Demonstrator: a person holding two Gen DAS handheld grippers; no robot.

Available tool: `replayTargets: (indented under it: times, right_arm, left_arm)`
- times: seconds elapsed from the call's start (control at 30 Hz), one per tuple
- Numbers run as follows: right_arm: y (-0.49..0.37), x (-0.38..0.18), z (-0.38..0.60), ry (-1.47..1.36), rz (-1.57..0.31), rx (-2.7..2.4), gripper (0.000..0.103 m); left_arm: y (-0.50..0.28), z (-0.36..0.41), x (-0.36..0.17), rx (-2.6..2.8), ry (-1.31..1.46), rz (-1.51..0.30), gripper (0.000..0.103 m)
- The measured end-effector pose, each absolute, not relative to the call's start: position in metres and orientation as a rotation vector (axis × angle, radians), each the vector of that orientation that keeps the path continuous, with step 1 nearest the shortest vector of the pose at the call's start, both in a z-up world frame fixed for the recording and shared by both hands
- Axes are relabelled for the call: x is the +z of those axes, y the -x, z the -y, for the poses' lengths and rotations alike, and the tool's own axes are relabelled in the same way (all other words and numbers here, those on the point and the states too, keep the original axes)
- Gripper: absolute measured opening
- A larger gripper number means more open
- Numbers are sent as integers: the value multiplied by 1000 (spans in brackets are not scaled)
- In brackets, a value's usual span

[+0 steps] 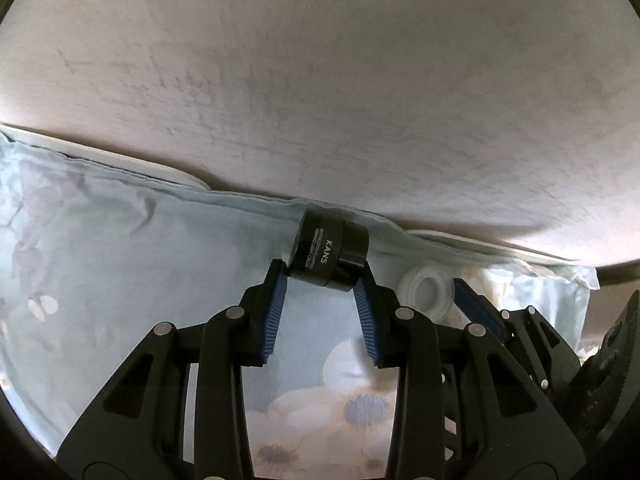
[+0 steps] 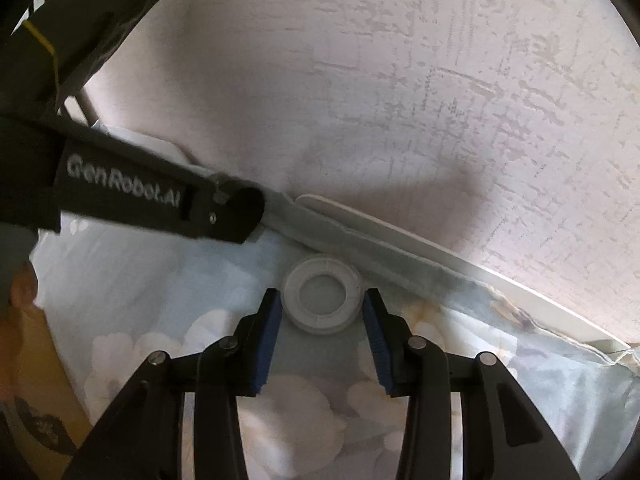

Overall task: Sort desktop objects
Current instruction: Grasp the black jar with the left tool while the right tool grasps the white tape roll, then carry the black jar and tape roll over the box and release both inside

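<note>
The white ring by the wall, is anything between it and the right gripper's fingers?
Nothing visible. The white ring lies flat on the floral cloth, right between the right gripper's blue pads, which sit at its sides. The left gripper is off to one side, clamping the black jar.

Your left claw [image 1: 322, 276] has ribbed blue rubbery pads [image 1: 276, 312] on matt black plastic. The cream jar [image 1: 330, 252] is glossy black. The tape roll [image 2: 322, 298] looks translucent white plastic. The floral cloth [image 1: 140, 280] is smooth with a slight sheen, and the wall [image 2: 440, 100] is rough plaster.
</note>
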State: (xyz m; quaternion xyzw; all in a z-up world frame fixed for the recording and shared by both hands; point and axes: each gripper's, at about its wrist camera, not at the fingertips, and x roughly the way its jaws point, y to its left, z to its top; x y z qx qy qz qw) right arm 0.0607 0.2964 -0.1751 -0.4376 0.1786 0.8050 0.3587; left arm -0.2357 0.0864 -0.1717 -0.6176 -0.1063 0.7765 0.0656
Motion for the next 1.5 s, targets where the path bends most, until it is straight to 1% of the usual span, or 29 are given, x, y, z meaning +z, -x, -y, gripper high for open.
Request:
replayTargets:
  times: [0.27, 0.47, 0.63, 0.67, 0.77, 0.8, 0.9, 0.97, 1.1, 1.3, 1.5]
  right_arm:
    - [-83, -133, -270, 1120, -388, 2129, 38]
    - [-96, -92, -239, 1157, -346, 2212, 38]
    - [-102, -61, -203, 1191, -386, 2262, 38]
    - [-103, -58, -204, 1191, -404, 2264, 38]
    - [-105, -48, -181, 1170, -451, 2259, 38]
    - [-89, -41, -177, 1162, -458, 2256, 38]
    - [-94, -29, -160, 1135, -475, 2244, 38]
    - [-90, -26, -149, 1130, -489, 2249, 38]
    - [-90, -42, -131, 1116, -505, 2227, 38]
    - [-97, -46, -98, 1128, -519, 2190, 38]
    - [-95, -61, -81, 1180, -540, 2129, 38]
  left_arm:
    - [201, -92, -132, 2312, 1786, 217, 31]
    - [162, -74, -93, 2326, 1713, 211, 31]
    - [126, -55, -53, 2355, 1646, 230, 31]
    - [124, -55, -49, 2252, 1596, 116, 31]
    - [105, -59, -28, 2250, 1555, 73, 31]
    - [97, -54, -24, 2241, 1535, 57, 31]
    - [83, -38, -9, 2205, 1491, 4, 31]
    - [69, -35, -4, 2151, 1467, -33, 31]
    - [43, -23, -6, 2112, 1424, -92, 31]
    - [9, -10, -4, 2067, 1378, -172, 31]
    - [-12, -3, -21, 2017, 1381, -247, 28]
